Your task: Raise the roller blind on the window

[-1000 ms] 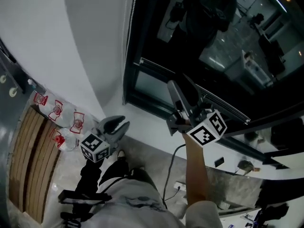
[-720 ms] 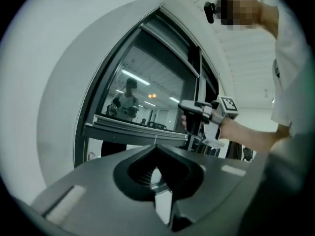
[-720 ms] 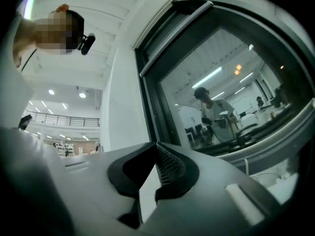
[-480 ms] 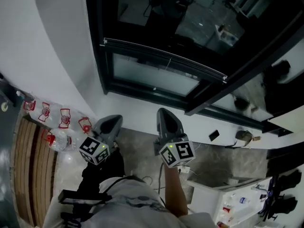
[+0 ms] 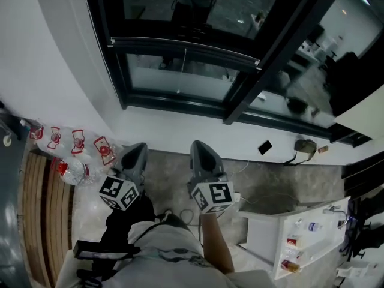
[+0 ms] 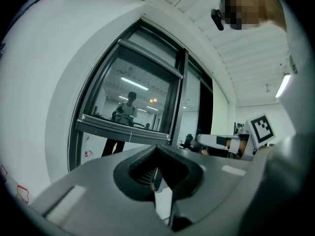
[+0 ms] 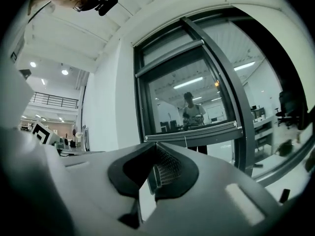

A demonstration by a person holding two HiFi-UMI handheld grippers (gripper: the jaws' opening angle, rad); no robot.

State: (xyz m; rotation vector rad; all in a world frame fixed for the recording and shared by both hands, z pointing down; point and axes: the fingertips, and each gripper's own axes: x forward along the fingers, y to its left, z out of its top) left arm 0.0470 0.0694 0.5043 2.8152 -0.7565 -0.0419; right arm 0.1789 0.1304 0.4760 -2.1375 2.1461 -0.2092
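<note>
The window (image 5: 180,71) has a dark frame and reflective glass. A pale horizontal bar (image 5: 180,45) crosses the pane, and a thin cord (image 5: 185,71) hangs from its middle. I cannot make out blind fabric against the dark glass. My left gripper (image 5: 133,158) and right gripper (image 5: 203,155) are held low, side by side above the floor, well short of the window. Both are shut with nothing between the jaws. The bar shows beyond the closed left gripper (image 6: 156,151) as bar (image 6: 128,132), and beyond the right gripper (image 7: 153,149) as bar (image 7: 197,132).
Several water bottles (image 5: 78,146) with red labels lie by the white wall at the left, next to wooden slats (image 5: 42,209). A white sill (image 5: 180,134) runs under the window with a small dark object (image 5: 264,147). A white shelf (image 5: 300,233) stands right.
My right gripper has come down from just under the window's bar to beside the left gripper, and its jaws have closed. The head view has swung toward the floor.
</note>
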